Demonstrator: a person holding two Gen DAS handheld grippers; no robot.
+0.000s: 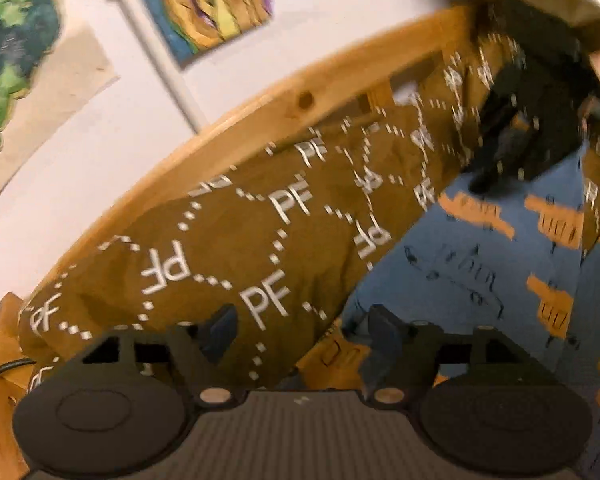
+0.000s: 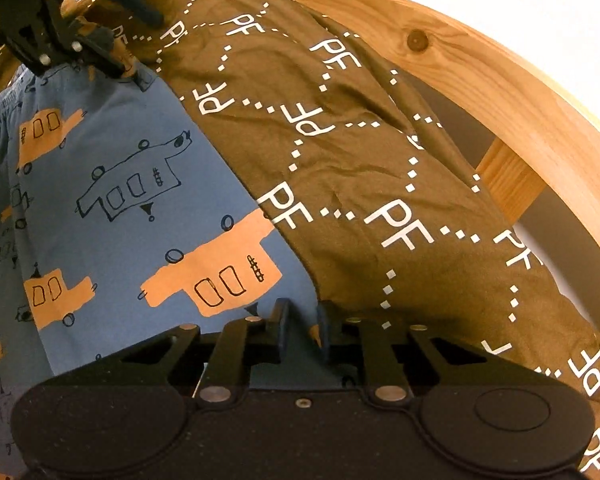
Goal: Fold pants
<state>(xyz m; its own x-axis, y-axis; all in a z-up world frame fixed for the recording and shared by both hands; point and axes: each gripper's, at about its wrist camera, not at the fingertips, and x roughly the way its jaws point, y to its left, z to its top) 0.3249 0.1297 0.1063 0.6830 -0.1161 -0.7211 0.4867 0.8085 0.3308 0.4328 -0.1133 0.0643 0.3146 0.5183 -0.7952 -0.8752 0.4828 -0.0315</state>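
Note:
Blue pants [image 2: 112, 200] with orange and outlined cars lie on a brown "PF" bedcover [image 2: 340, 128]; they also show in the left wrist view [image 1: 480, 272]. My right gripper [image 2: 302, 330] is shut on an edge of the pants, blue cloth pinched between its fingers. My left gripper [image 1: 300, 334] is open, its fingers spread over the border of the bedcover [image 1: 228, 248] and the pants, nothing between them. The left gripper also shows at the top left of the right wrist view [image 2: 112, 36], open over the far pants edge. The right gripper shows blurred in the left wrist view [image 1: 512, 152].
A pine bed frame [image 2: 500, 80] curves along the far side of the bedcover, also in the left wrist view [image 1: 284, 108]. Behind it are a white wall, a grey pipe [image 1: 156, 48] and colourful pictures [image 1: 208, 4].

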